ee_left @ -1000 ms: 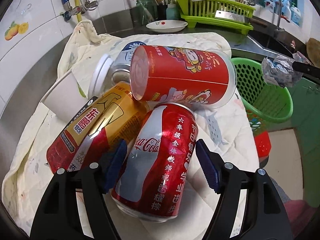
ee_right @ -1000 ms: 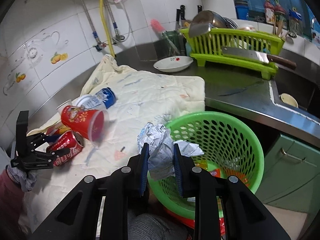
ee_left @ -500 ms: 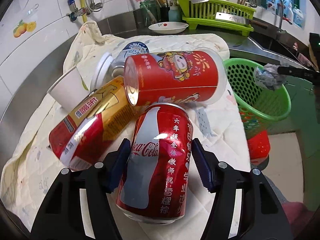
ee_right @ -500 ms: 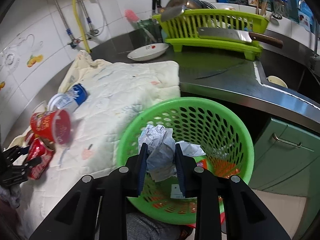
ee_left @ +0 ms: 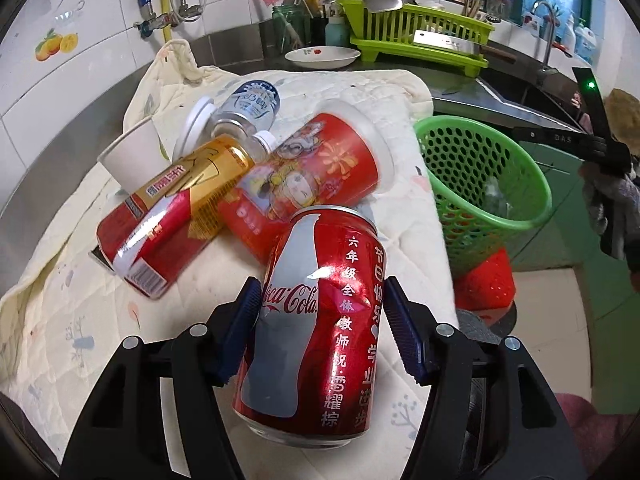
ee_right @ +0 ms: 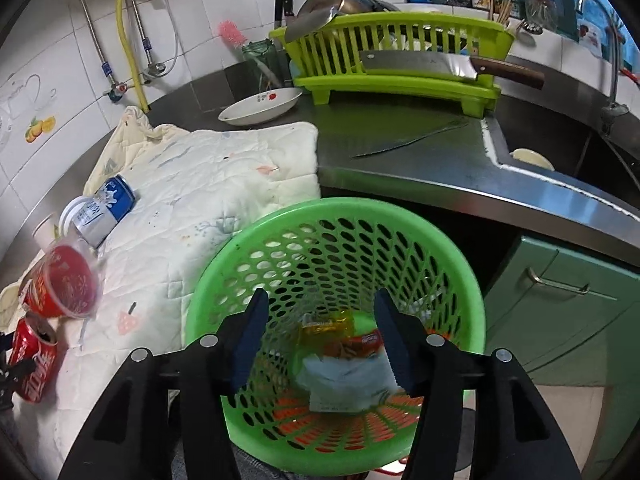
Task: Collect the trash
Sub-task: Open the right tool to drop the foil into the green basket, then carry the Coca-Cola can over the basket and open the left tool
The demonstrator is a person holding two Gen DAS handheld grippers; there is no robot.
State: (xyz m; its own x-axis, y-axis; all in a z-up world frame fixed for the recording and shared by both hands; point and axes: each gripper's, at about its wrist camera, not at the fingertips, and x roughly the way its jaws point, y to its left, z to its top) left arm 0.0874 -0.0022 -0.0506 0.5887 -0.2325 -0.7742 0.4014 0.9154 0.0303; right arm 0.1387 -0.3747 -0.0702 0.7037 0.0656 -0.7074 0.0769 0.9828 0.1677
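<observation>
My left gripper (ee_left: 322, 326) is shut on a red cola can (ee_left: 316, 312), held a little off the quilted cloth (ee_left: 52, 312). Behind it lie a red printed cup (ee_left: 316, 168), a gold and red can (ee_left: 176, 208), a blue and white can (ee_left: 244, 108) and a white paper cup (ee_left: 132, 156). My right gripper (ee_right: 322, 340) hangs over the green basket (ee_right: 472, 292), its jaws opening with nothing between them. The crumpled paper (ee_right: 344, 380) lies blurred in the basket beside a yellow and red wrapper (ee_right: 336, 332). The cola can (ee_right: 32, 364) also shows at the far left.
A green dish rack (ee_right: 400, 52) with a cleaver (ee_right: 420, 66) stands at the back of the steel counter (ee_right: 420, 160). A white plate (ee_right: 260, 106), a knife (ee_right: 408, 140), the sink (ee_right: 560, 148) and green cabinets (ee_right: 560, 300) are nearby. A red basket (ee_left: 486, 280) sits under the green one.
The left gripper closed on the cola can and drew it away from the pile; the red cup rolled. The right gripper sank over the basket, opened and dropped the crumpled paper.
</observation>
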